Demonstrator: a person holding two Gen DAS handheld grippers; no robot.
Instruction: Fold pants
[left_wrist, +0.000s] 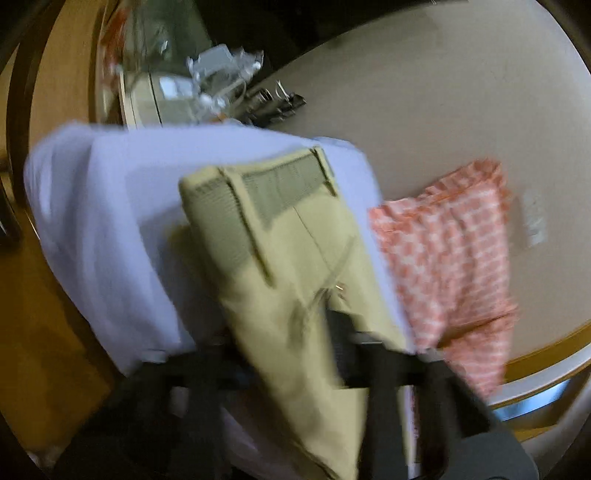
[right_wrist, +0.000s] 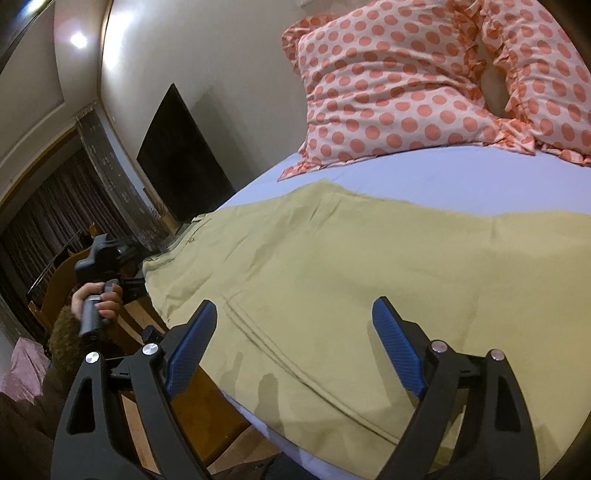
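Observation:
Tan pants (right_wrist: 332, 258) lie spread on a bed with a light blue sheet (right_wrist: 424, 177). In the left wrist view, which is blurred, the pants (left_wrist: 288, 240) show their waistband at the far end and the fabric runs between the two black fingers (left_wrist: 343, 354). The left gripper (left_wrist: 284, 354) looks shut on the pants. It also shows in the right wrist view (right_wrist: 136, 284), held in a hand at the pants' left edge. My right gripper (right_wrist: 295, 314) is open, its blue pads (right_wrist: 399, 339) spread just above the near edge of the pants.
A polka-dot orange pillow (right_wrist: 406, 81) lies at the head of the bed, also in the left wrist view (left_wrist: 450, 251). Wooden floor (left_wrist: 55, 332) and bed frame lie beside the mattress. A dark panel (right_wrist: 181, 162) stands on the wall. Clutter (left_wrist: 221, 81) sits on a far surface.

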